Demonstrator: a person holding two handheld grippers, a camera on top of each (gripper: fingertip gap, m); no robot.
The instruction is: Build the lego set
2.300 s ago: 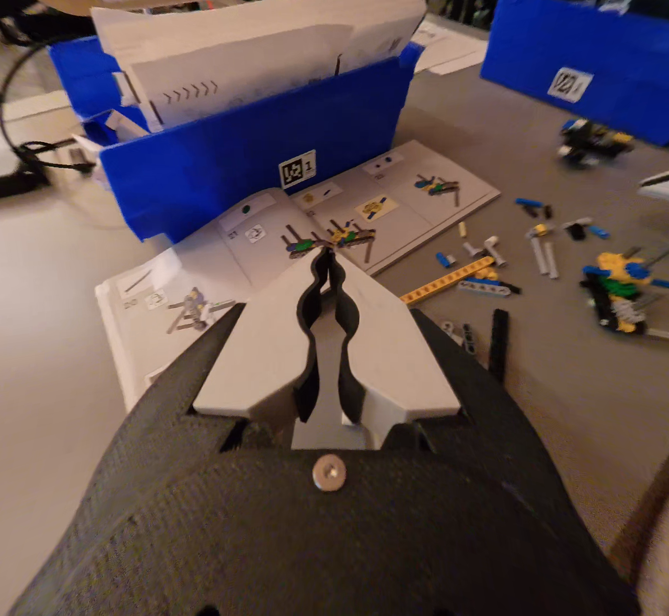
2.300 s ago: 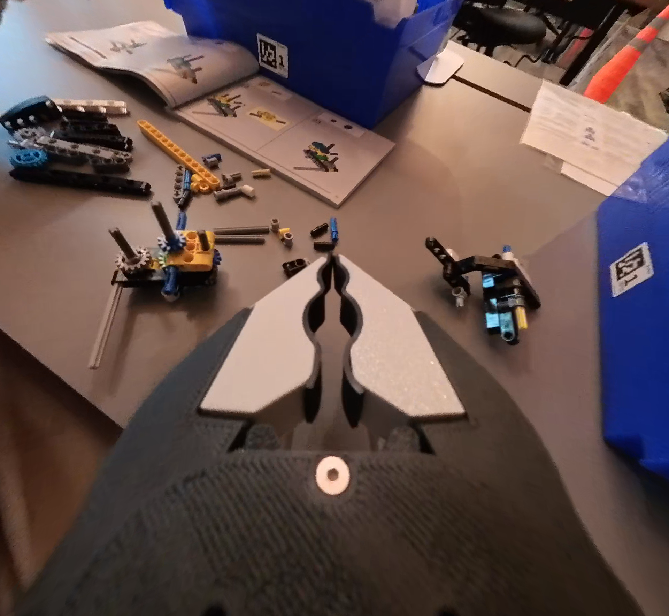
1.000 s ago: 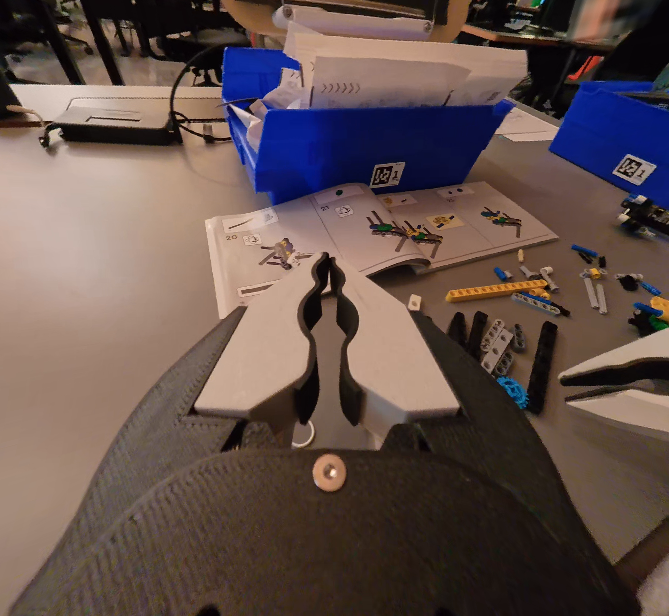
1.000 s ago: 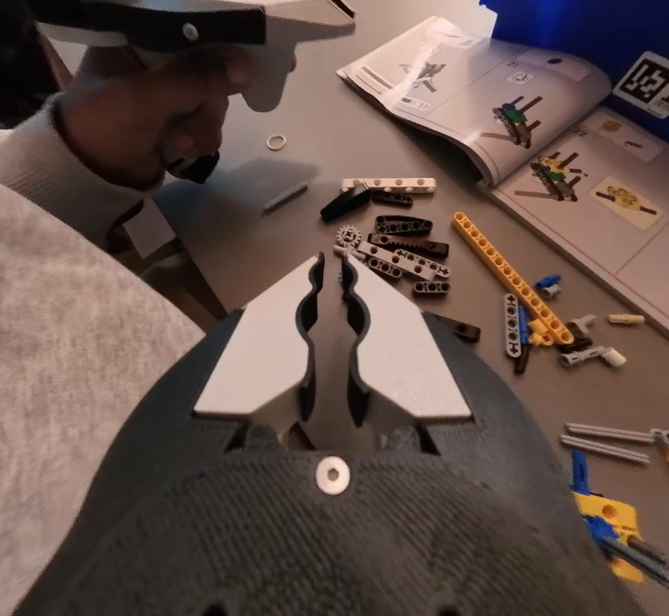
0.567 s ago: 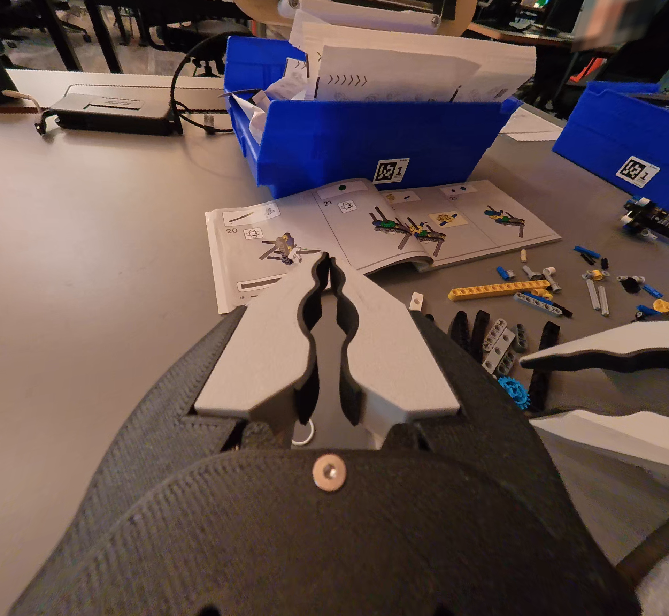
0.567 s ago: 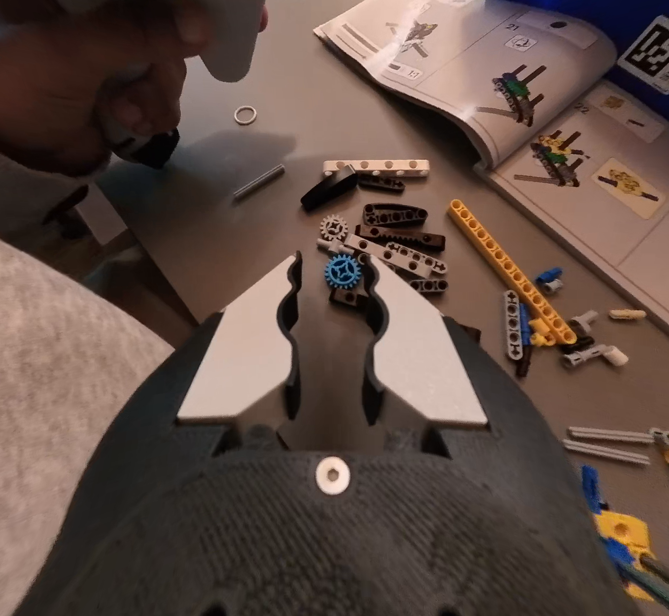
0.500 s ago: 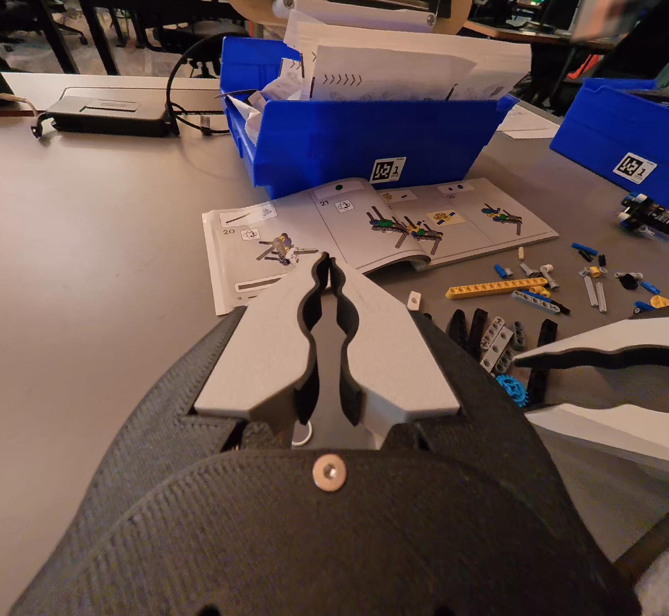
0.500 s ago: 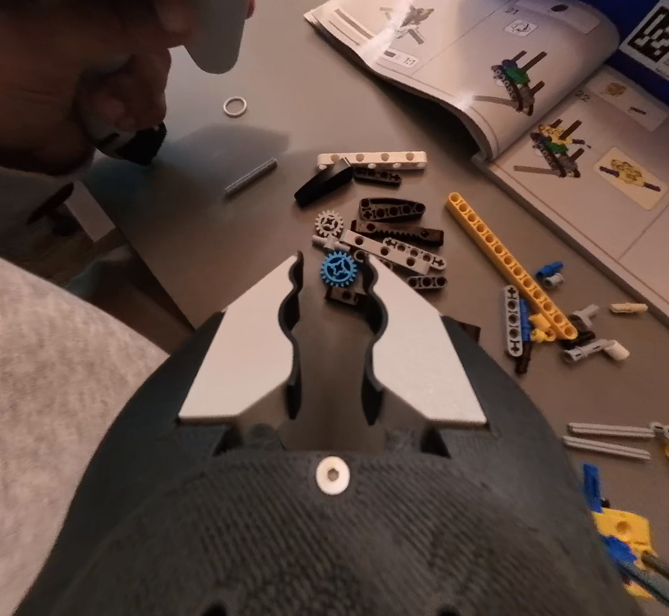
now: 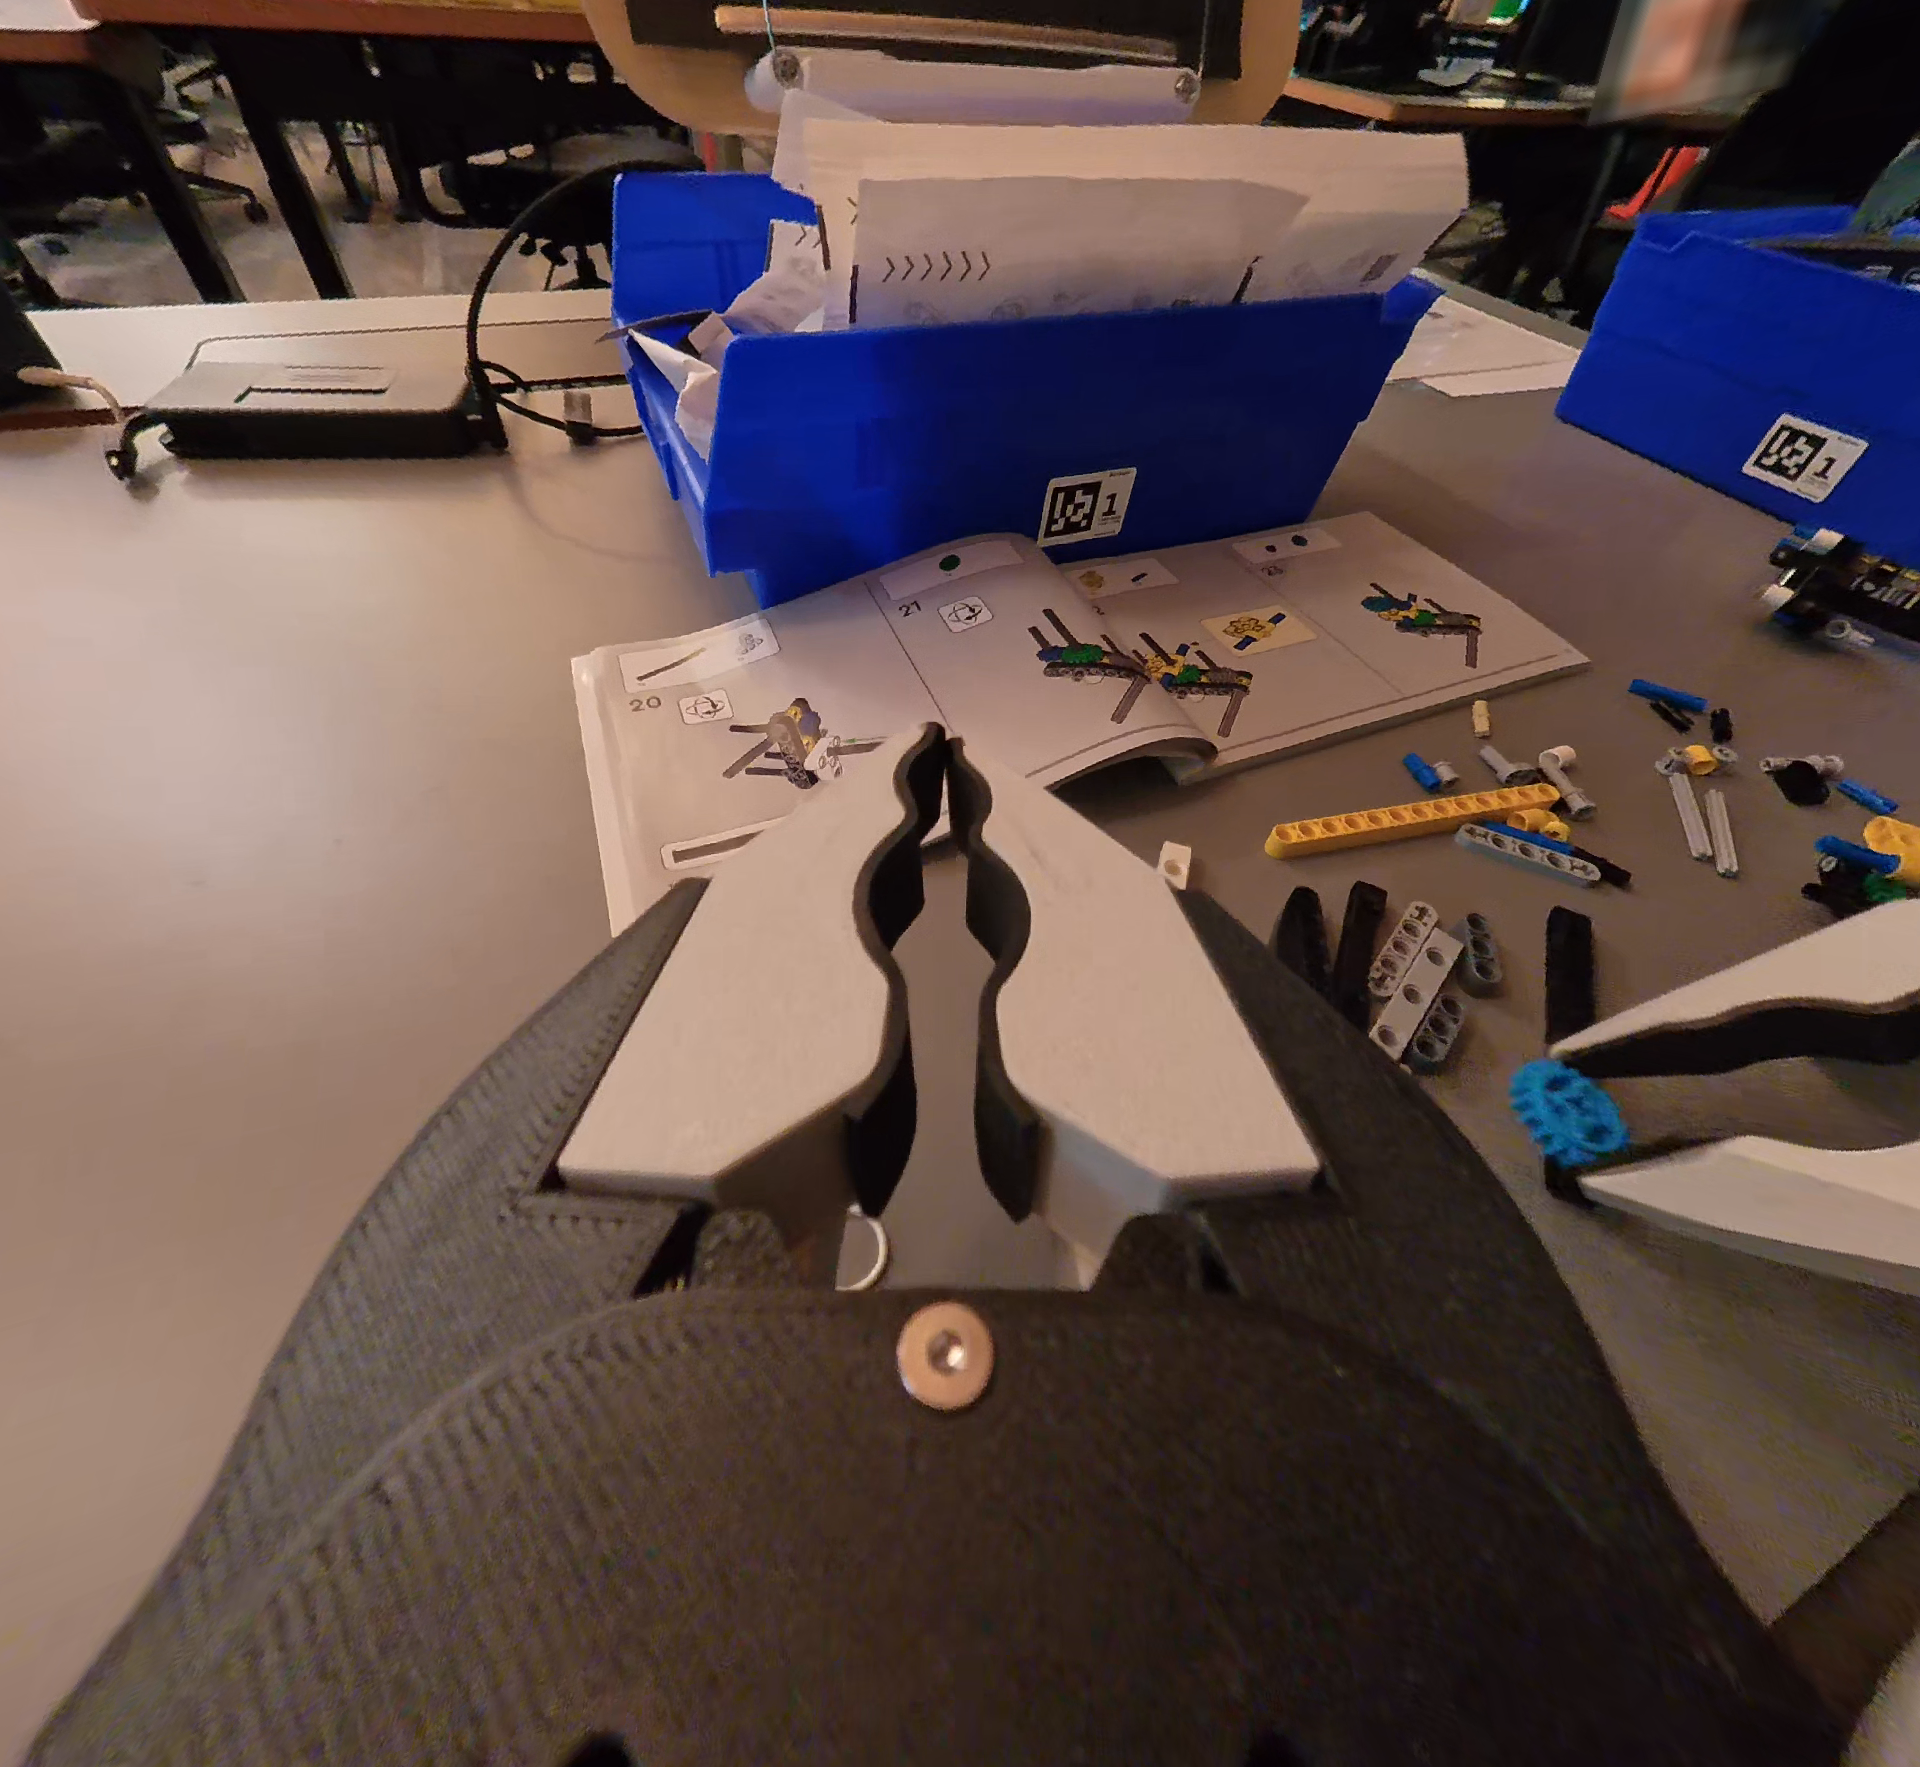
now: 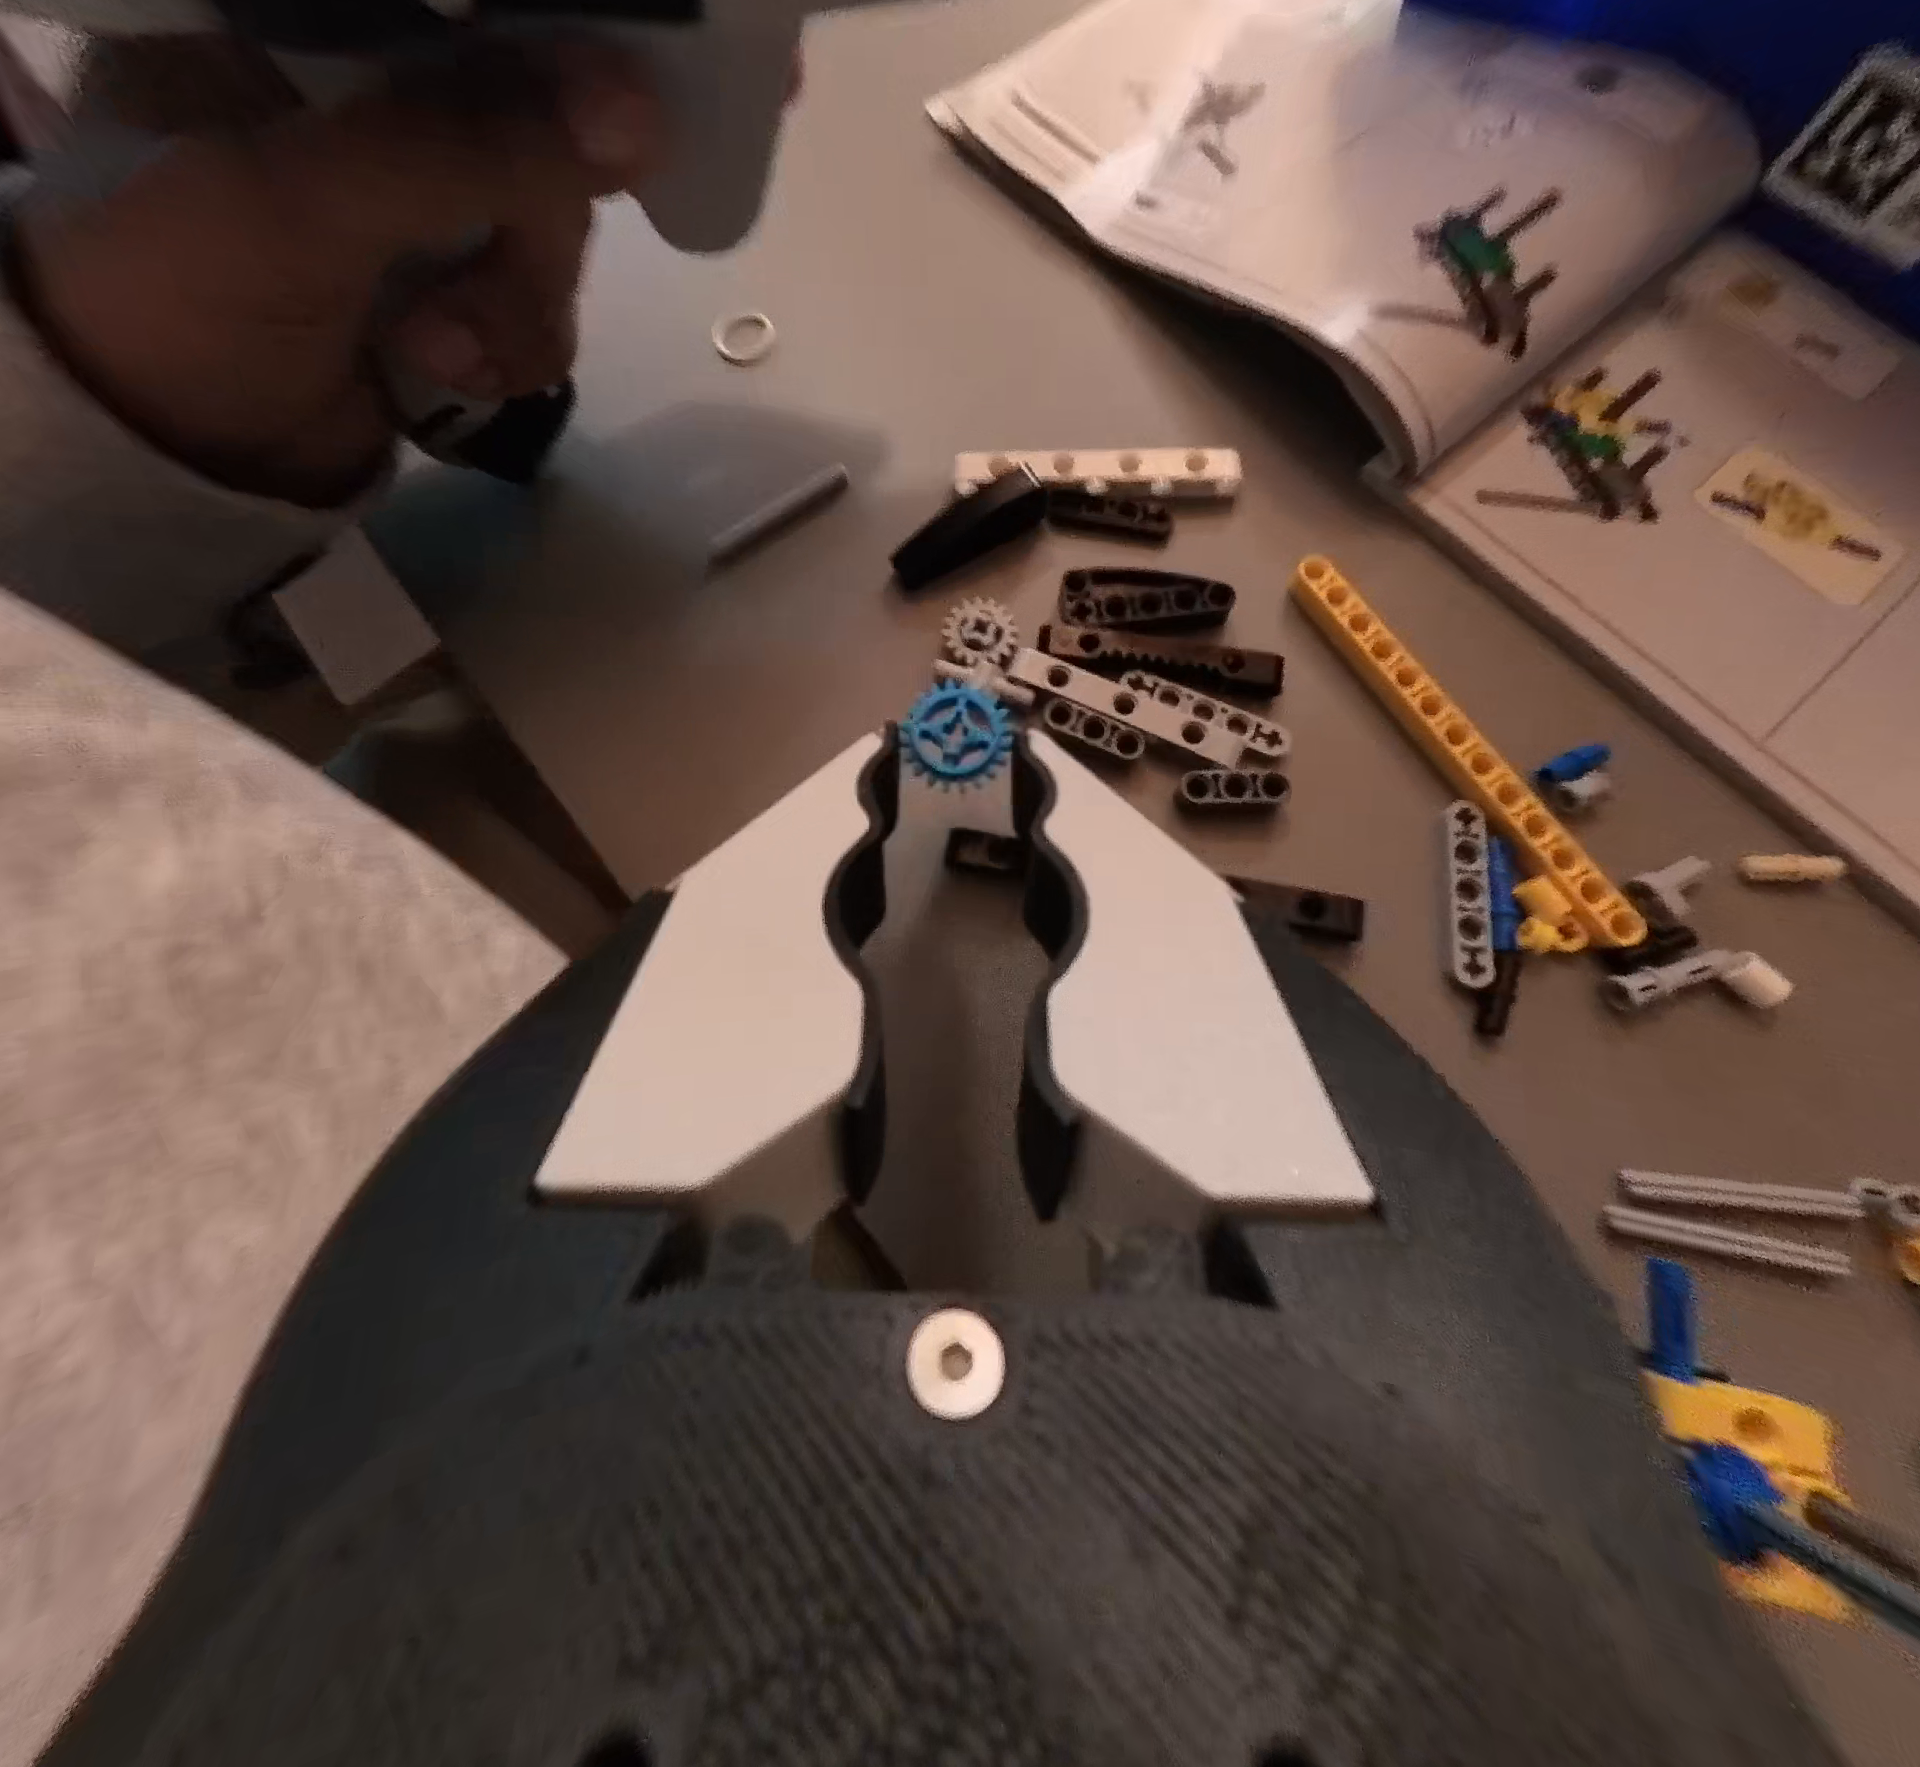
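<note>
My right gripper (image 10: 954, 749) is shut on a small blue gear (image 10: 954, 736) at its fingertips, just above the table; the gear also shows in the left wrist view (image 9: 1567, 1112) between that gripper's tips (image 9: 1569, 1120). My left gripper (image 9: 945, 749) is shut and empty, held over the open instruction booklet (image 9: 1091, 657). Loose black and grey beams (image 10: 1153, 678) and a grey gear (image 10: 979, 628) lie just beyond the right gripper. A long yellow beam (image 10: 1455, 741) lies to their right. A partly built yellow and blue assembly (image 10: 1756, 1468) sits at the lower right.
A blue bin (image 9: 1018, 429) full of paper stands behind the booklet; a second blue bin (image 9: 1745, 367) is at the far right. A white ring (image 10: 744, 335) and a grey axle (image 10: 779, 504) lie near the person's hand (image 10: 260, 283). Small pins and axles (image 9: 1694, 803) are scattered right. The grey axle (image 10: 779, 504) sits 8 cm or so from the ends of my right fingers.
My right gripper opened around the blue gear, then closed on it and lifted it slightly. My left gripper stayed shut and almost still over the booklet.
</note>
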